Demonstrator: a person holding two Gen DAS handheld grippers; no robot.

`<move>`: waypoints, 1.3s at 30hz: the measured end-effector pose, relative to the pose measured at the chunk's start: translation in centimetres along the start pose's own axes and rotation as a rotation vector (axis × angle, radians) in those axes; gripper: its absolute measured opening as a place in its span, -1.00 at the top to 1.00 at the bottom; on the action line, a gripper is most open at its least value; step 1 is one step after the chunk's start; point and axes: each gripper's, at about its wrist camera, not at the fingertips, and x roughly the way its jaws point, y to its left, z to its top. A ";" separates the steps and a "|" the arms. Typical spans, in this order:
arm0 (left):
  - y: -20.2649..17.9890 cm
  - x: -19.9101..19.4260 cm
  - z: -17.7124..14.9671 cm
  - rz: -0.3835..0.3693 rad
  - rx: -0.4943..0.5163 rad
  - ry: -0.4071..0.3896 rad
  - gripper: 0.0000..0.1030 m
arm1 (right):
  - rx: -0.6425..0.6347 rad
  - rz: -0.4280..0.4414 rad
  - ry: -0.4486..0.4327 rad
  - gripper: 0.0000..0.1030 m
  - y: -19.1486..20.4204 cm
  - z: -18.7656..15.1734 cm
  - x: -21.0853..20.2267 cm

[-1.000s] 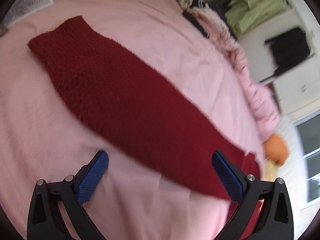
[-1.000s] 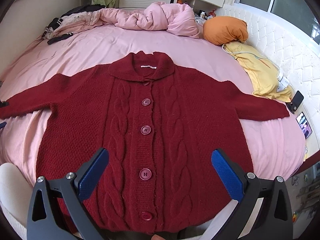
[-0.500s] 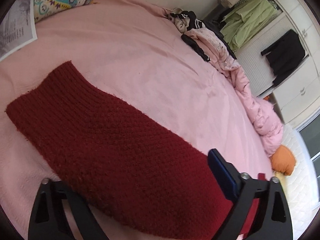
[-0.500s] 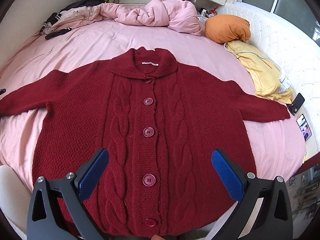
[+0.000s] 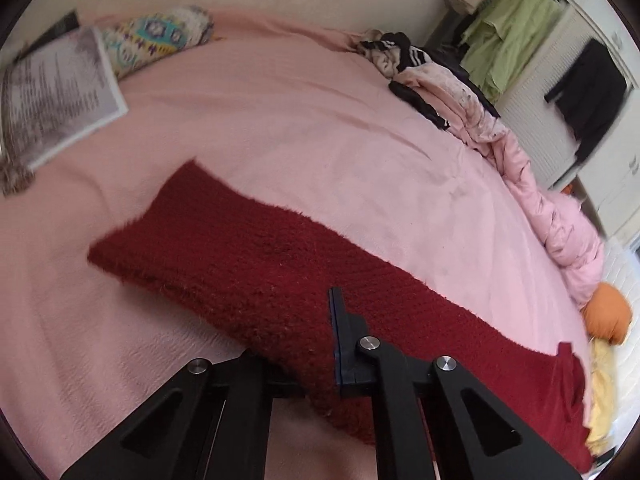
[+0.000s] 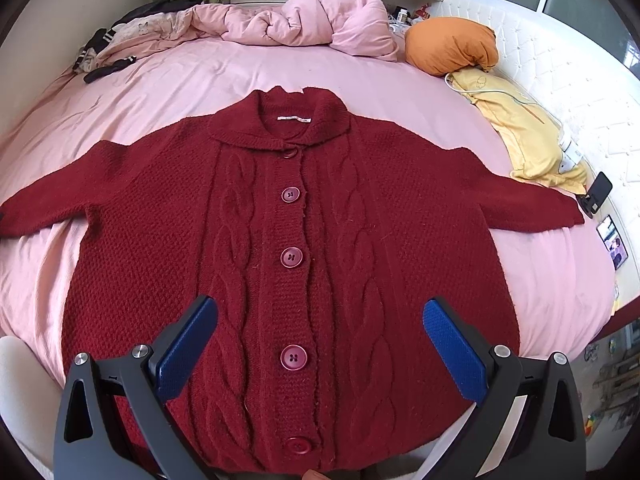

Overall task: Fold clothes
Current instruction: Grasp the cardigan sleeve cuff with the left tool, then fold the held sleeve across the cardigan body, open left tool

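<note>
Right gripper [image 6: 320, 344] hovers above the lower front of the red cardigan [image 6: 296, 264], blue pads wide apart, nothing between them. Left gripper [image 5: 316, 344] is clamped on the cardigan's left sleeve [image 5: 248, 256]: one finger sits on top of the knit, the other is under the fabric and mostly hidden, so the jaws are closed onto the sleeve. Cardigan lies flat, front up and buttoned, on the pink bedsheet [image 6: 192, 80], hem nearest the right camera, collar away from it, both sleeves spread out to the sides. Sleeve cuff [image 5: 140, 224] points away from the left gripper and looks slightly lifted off the sheet. Beyond the cuff, a printed paper sheet [image 5: 56, 96] and a patterned bolster [image 5: 160, 40] lie near the bed edge. Past the collar, a crumpled pink duvet [image 6: 304, 20] runs across the far side, with dark and pale clothes [image 6: 116, 52] heaped at its left end. An orange pillow [image 6: 452, 44] sits right of the duvet, a yellow cloth [image 6: 524, 128] just in front of it, a phone [image 6: 600, 192] by the right sleeve end. Green garments [image 5: 508, 28] hang in the background.
</note>
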 end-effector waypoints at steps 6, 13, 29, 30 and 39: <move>-6.5 -2.8 0.5 -0.053 0.115 -0.057 0.85 | 0.033 0.005 -0.016 -1.00 -1.1 -0.3 0.4; -20.7 -8.3 -0.8 -0.217 0.345 -0.119 0.85 | 0.094 0.049 -0.045 -1.00 -4.6 -0.6 1.5; -55.4 -10.1 -23.4 -0.516 0.749 0.034 0.85 | 0.339 0.099 -0.134 -1.00 -17.1 -2.9 1.3; -57.2 -9.3 -25.8 -0.523 0.767 0.064 0.85 | 0.355 0.102 -0.139 -1.00 -17.8 -3.0 1.2; -62.4 -2.5 -40.4 -0.390 1.008 0.218 0.75 | 0.483 0.088 -0.153 -1.00 -24.2 -3.7 0.9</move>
